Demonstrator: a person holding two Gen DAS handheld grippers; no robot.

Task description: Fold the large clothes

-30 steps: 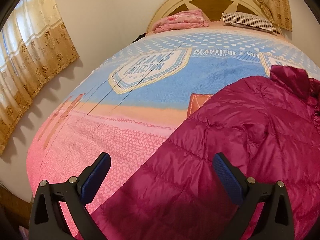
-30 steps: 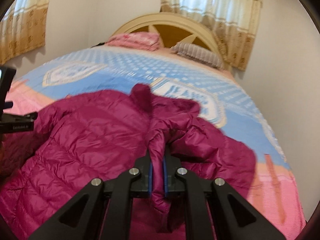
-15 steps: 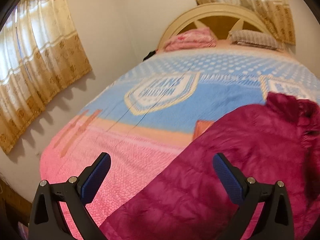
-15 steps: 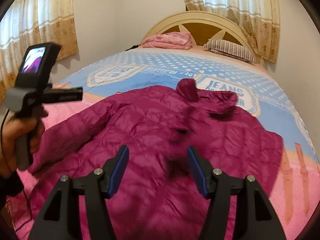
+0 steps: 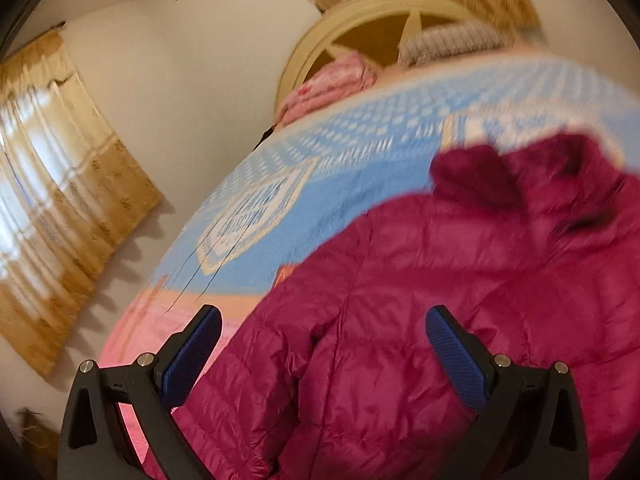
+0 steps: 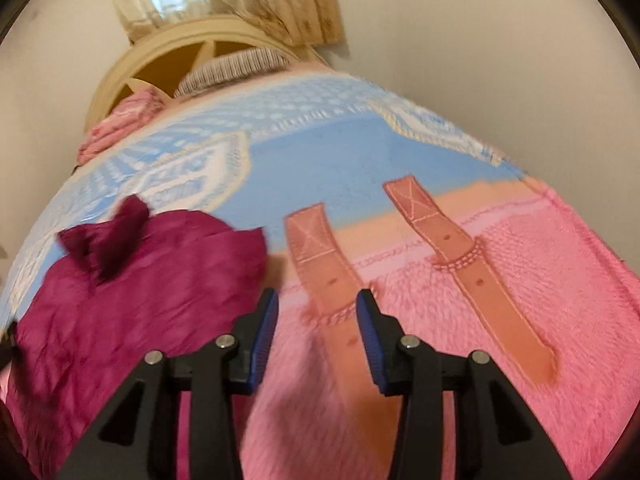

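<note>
Cream walls (image 5: 208, 92) and gold curtains (image 5: 68, 208) surround a bed (image 6: 332, 160) whose blue and pink blanket (image 6: 540, 280) fills most of both views. On it a magenta quilted jacket (image 5: 440, 300) lies spread, collar toward the headboard (image 5: 372, 24) at 12 o'clock; a pink folded cloth (image 5: 332, 84) and a striped pillow (image 5: 448, 42) sit there. Left gripper (image 5: 324, 356) hangs with jaws spread wide above the jacket's sleeve area, gripping nothing. Right gripper (image 6: 318, 336), jaws partly apart and just closing a little, holds nothing; the jacket lies at its 9 o'clock.
</note>
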